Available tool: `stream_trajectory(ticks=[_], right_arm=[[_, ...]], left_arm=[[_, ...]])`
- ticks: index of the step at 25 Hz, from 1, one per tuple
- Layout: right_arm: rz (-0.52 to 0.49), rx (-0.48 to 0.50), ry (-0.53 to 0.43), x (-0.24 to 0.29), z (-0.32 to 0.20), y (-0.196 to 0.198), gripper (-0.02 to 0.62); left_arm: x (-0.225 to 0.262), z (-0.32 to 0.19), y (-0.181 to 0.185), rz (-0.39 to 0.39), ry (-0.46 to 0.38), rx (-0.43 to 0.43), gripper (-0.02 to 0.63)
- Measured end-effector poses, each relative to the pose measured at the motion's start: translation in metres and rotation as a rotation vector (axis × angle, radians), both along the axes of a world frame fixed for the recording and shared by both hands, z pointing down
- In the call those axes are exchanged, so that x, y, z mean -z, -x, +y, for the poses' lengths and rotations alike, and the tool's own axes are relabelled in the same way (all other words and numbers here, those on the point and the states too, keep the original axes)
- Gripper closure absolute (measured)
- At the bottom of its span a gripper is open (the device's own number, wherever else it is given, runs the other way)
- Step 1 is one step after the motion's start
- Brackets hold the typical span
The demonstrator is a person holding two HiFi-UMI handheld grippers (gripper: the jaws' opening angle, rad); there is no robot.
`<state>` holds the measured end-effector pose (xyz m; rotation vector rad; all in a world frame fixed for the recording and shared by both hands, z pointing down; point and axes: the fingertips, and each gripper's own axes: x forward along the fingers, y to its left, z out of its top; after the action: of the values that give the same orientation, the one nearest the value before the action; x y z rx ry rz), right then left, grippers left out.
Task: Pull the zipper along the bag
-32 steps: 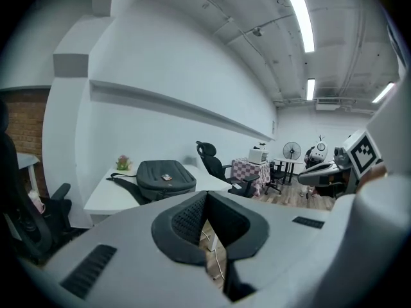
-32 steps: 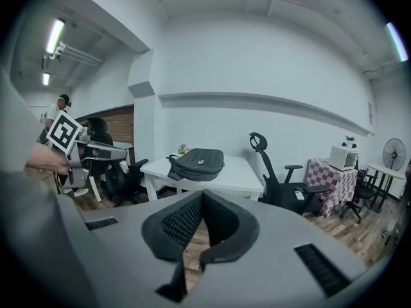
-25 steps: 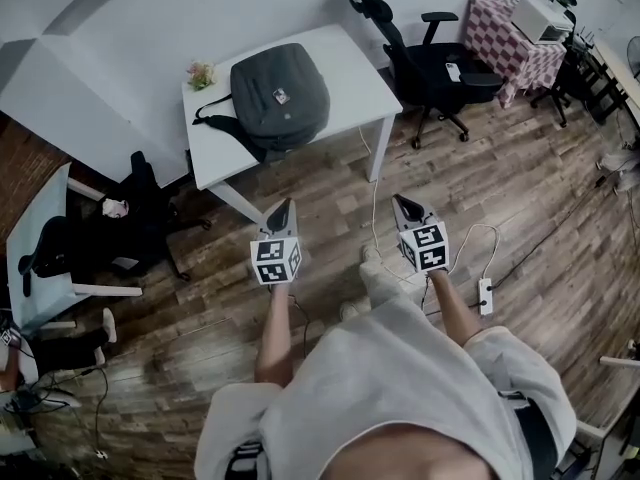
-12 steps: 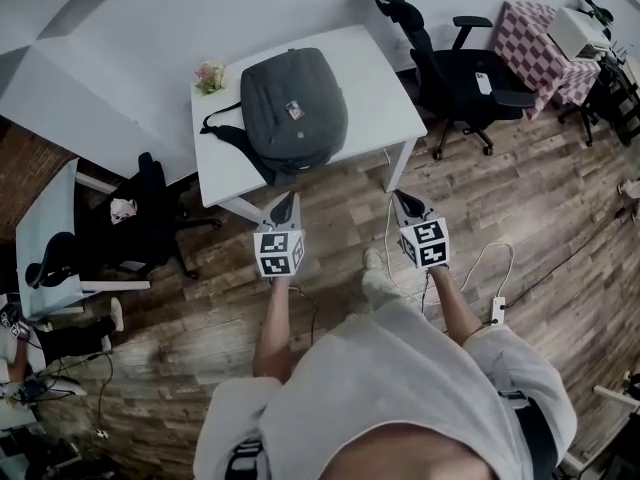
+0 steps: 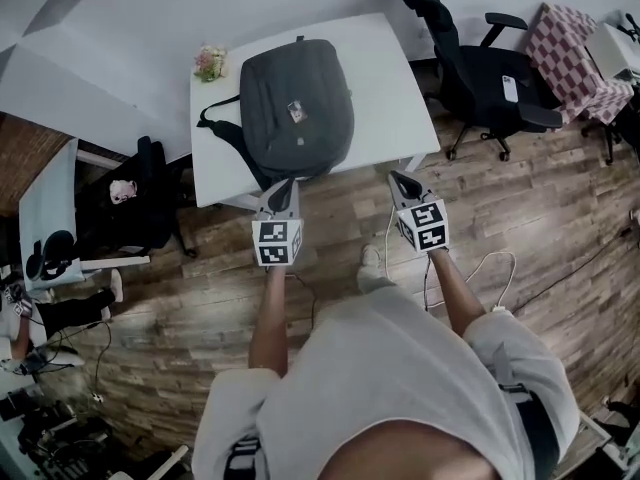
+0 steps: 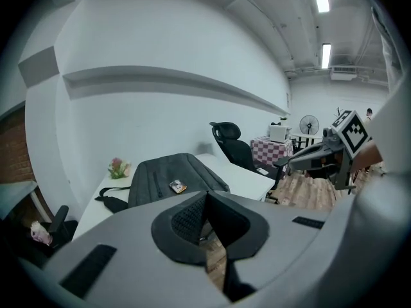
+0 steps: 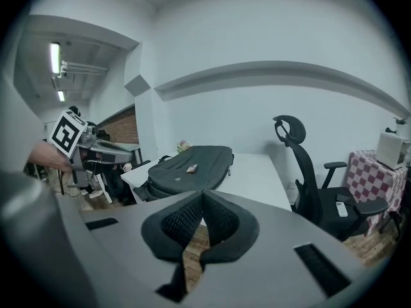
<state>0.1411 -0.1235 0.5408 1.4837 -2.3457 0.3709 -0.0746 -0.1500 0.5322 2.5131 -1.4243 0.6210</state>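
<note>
A dark grey backpack [image 5: 296,103] lies flat on a white table [image 5: 395,103], with a small tag on its top and a strap hanging off the left side. It also shows in the left gripper view as the backpack [image 6: 168,181] and in the right gripper view as the backpack [image 7: 192,167]. My left gripper [image 5: 283,190] is shut and empty, its tip just short of the bag's near edge. Over the floor near the table's front right corner my right gripper [image 5: 400,182] hangs, shut and empty too.
A small pot of flowers [image 5: 208,63] stands at the table's back left corner. A black office chair [image 5: 480,58] is right of the table, with a checkered-cloth table [image 5: 580,53] beyond. Another chair [image 5: 135,208] and desk sit left. Cables and a power strip [image 5: 497,309] lie on the wood floor.
Both grippers have come forward toward the table, and the table with the bag now sits closer in the head view. Both stay shut.
</note>
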Motion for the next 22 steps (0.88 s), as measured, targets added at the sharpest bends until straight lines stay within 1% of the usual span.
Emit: stream_trajectory(ticks=[3, 7, 9, 13, 18, 20, 22], right_arm=[[-0.004, 0.027, 0.004, -0.005, -0.023, -0.004, 0.583], [-0.016, 0.048, 0.015, -0.011, -0.042, -0.003, 0.581], [-0.021, 0.053, 0.022, -0.014, -0.049, -0.003, 0.582], [-0.031, 0.053, 0.046, -0.026, -0.058, -0.003, 0.583], [-0.038, 0.025, 0.075, -0.042, -0.062, -0.004, 0.581], [-0.040, 0.014, 0.088, -0.048, -0.063, -0.002, 0.581], [-0.036, 0.016, 0.101, -0.053, -0.064, 0.002, 0.581]], left_arm=[[-0.008, -0.012, -0.010, -0.051, 0.005, -0.016, 0.580], [-0.019, -0.021, -0.020, -0.127, 0.011, -0.067, 0.580], [-0.025, -0.026, -0.023, -0.140, 0.022, -0.084, 0.580], [-0.035, -0.039, -0.022, -0.136, 0.044, -0.091, 0.578], [-0.050, -0.047, -0.022, -0.179, 0.069, -0.150, 0.578], [-0.058, -0.047, -0.021, -0.205, 0.080, -0.176, 0.578], [-0.065, -0.048, -0.021, -0.265, 0.072, -0.224, 0.578]])
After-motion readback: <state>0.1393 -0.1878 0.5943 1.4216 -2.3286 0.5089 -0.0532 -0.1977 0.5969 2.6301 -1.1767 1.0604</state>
